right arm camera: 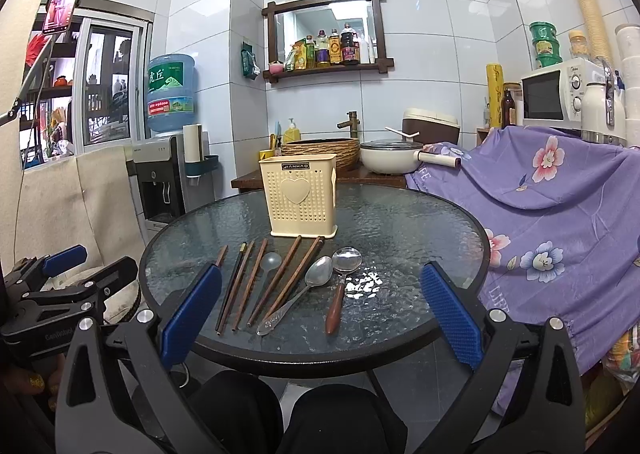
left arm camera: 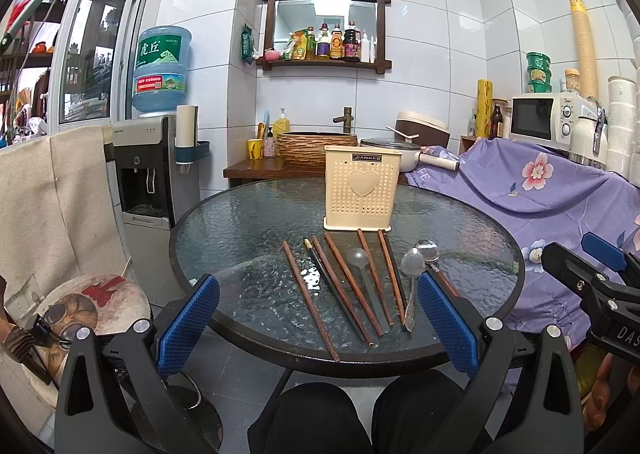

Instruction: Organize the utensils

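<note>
A cream perforated utensil holder (left arm camera: pixel 362 188) (right arm camera: pixel 299 194) stands upright on the round glass table (left arm camera: pixel 248 221) (right arm camera: pixel 404 213). In front of it lie several brown chopsticks (left arm camera: pixel 310 300) (right arm camera: pixel 276 280), a black chopstick (left arm camera: pixel 326 278), a clear plastic spoon (left arm camera: pixel 357 257) (right arm camera: pixel 271 260), a metal spoon (left arm camera: pixel 412 266) (right arm camera: pixel 318 272) and a wooden-handled spoon (left arm camera: pixel 427 250) (right arm camera: pixel 346 258). My left gripper (left arm camera: pixel 318 324) is open and empty, held before the table's near edge. My right gripper (right arm camera: pixel 320 314) is open and empty at the near edge too.
A water dispenser (left arm camera: pixel 146 169) stands at the left. A basin counter (left arm camera: pixel 316 149) with a pot (right arm camera: pixel 390 157) lies behind the table. A purple floral cloth (right arm camera: pixel 560 205) covers furniture on the right. A stool (left arm camera: pixel 100 302) sits at the lower left. Knees show below.
</note>
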